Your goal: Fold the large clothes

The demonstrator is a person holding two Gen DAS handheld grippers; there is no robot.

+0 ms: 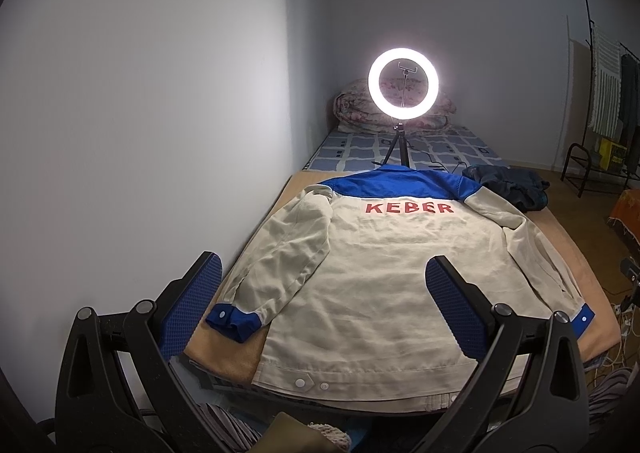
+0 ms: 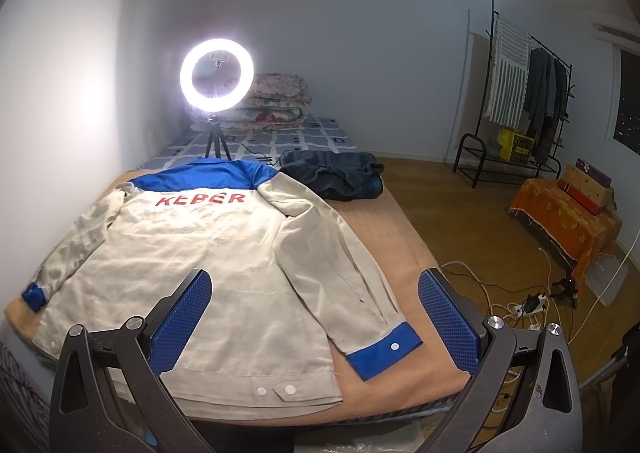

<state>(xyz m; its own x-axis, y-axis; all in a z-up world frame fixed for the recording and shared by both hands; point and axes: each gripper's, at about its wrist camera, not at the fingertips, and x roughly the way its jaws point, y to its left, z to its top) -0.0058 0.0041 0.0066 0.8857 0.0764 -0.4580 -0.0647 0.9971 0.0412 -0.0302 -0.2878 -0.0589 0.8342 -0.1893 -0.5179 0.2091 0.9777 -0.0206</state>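
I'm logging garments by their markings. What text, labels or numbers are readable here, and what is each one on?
"KEBER": red capitals across the back of the jacket, just below its blue yoke.
Yellow crate on the rack's low shelf: dark print on its side, too small to read.
No other text is legible.

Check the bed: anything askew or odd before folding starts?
Mostly tidy: the KEBER jacket lies flat, back up. Its left cuff is crumpled; the right cuff lies flat. A dark garment sits bunched beside the collar.
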